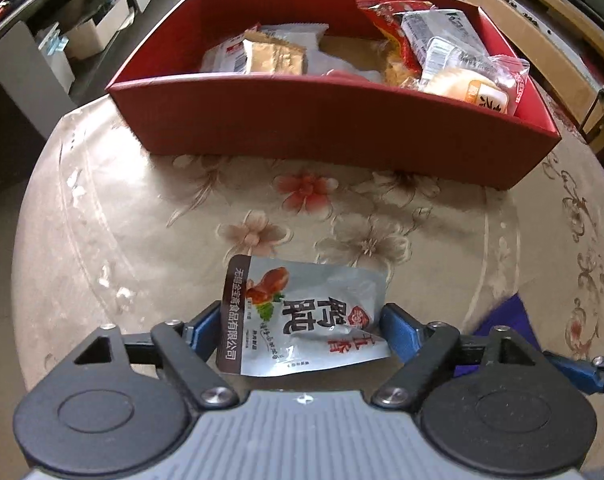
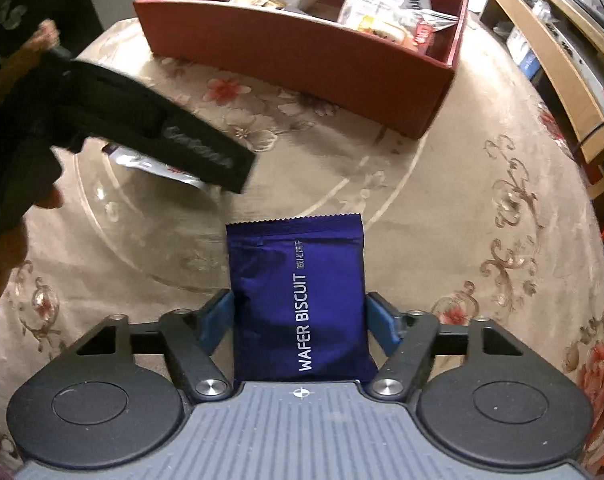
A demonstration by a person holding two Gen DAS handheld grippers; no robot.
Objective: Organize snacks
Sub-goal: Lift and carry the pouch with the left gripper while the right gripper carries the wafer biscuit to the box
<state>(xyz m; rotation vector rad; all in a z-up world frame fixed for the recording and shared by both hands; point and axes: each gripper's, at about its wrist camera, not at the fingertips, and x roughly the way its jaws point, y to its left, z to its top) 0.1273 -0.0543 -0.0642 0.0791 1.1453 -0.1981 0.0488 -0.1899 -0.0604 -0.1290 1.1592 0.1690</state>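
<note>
We note L gripper (image 1: 302, 320) clamped on silver pouch (image 1: 302, 316), R gripper (image 2: 299, 316) clamped on blue wafer pack (image 2: 299, 304); red box (image 1: 322, 124) w/ snacks ahead on table (image 1: 121, 220).

The grey pouch (image 1: 302, 316) has its near end hidden behind the left gripper (image 1: 299, 322) body at 6 o'clock. In the right wrist view that pouch (image 2: 157, 168) shows only as a sliver under the other tool's dark arm at 9 o'clock. The blue wafer packet (image 2: 297, 300) loses its bottom edge behind the right gripper (image 2: 297, 316). Snacks deep in the red box (image 1: 322, 136) at 12 o'clock overlap; their labels are too small to read.
</note>
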